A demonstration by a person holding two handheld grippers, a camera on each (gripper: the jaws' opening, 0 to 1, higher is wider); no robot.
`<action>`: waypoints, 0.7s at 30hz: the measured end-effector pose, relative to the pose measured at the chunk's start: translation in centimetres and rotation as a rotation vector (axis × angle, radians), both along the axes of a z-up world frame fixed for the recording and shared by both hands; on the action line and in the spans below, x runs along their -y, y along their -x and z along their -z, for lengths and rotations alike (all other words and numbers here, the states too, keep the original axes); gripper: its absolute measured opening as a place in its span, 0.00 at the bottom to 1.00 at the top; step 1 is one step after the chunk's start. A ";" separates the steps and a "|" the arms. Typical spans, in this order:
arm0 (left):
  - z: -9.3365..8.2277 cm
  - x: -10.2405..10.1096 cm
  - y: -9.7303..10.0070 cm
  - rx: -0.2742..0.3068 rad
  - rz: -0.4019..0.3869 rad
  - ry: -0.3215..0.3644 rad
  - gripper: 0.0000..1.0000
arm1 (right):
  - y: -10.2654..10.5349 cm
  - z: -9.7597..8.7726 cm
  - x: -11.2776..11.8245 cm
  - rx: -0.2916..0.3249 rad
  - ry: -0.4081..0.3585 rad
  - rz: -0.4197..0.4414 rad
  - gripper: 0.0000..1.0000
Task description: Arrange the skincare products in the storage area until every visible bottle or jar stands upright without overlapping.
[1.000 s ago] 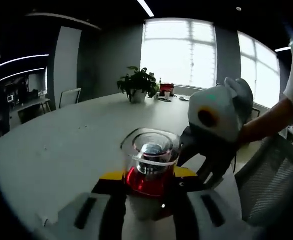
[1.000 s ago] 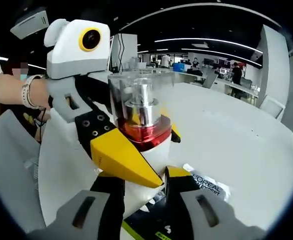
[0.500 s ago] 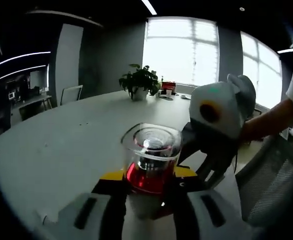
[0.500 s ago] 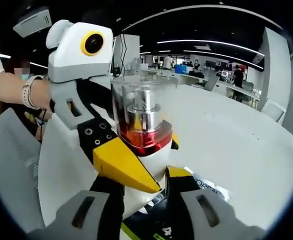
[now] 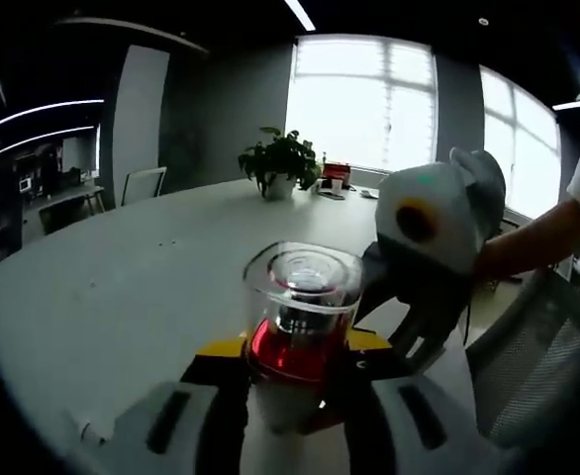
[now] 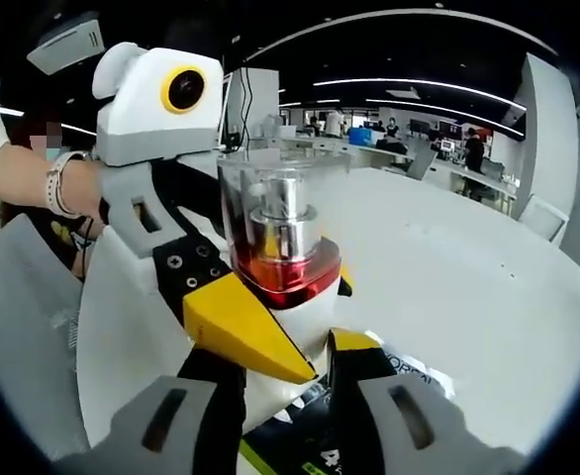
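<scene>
Both grippers are on one bottle: a white skincare pump bottle [image 5: 295, 341] with a red collar, a silver pump and a clear square cap stands upright above the white table [image 5: 122, 287], dead centre in the left gripper view. The left gripper [image 5: 288, 396] clamps it low on the white body, yellow-tipped jaws pressed in from either side. In the right gripper view the same bottle [image 6: 282, 267] fills the middle, and the right gripper [image 6: 285, 381] is closed on its base, black jaws hugging the white body with a yellow tip showing at the right. The left gripper's yellow jaw cuts diagonally across the bottle's front there, hiding part of the body. Under the bottle lies a crinkled L'Oréal sachet [image 6: 414, 364], and a dark item with yellow-green print [image 6: 305, 457] sits between the jaws; what it is, I cannot tell. Far across the table, a potted plant [image 5: 278, 163] stands before bright windows [image 5: 359, 99], a red object [image 5: 331, 173] beside it. A grey mesh chair back [image 5: 532, 366] crowds the right edge, and a person's wrist with a watch [image 6: 54, 188] shows at the left.
</scene>
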State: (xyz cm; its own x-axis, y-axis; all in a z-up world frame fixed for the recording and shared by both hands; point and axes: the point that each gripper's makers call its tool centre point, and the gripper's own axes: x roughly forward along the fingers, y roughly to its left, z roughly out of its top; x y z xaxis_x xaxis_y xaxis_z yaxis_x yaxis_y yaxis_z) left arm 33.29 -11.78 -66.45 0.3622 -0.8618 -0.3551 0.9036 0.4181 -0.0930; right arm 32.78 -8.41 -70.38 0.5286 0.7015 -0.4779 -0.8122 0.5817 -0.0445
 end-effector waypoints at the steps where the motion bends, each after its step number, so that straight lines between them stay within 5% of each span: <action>1: 0.0 0.0 0.0 -0.002 -0.001 0.003 0.32 | 0.0 0.0 0.0 0.001 0.000 0.002 0.34; 21: -0.6 -1.6 0.0 -0.024 -0.058 0.012 0.42 | 0.5 -0.6 -0.3 -0.009 -0.009 0.020 0.54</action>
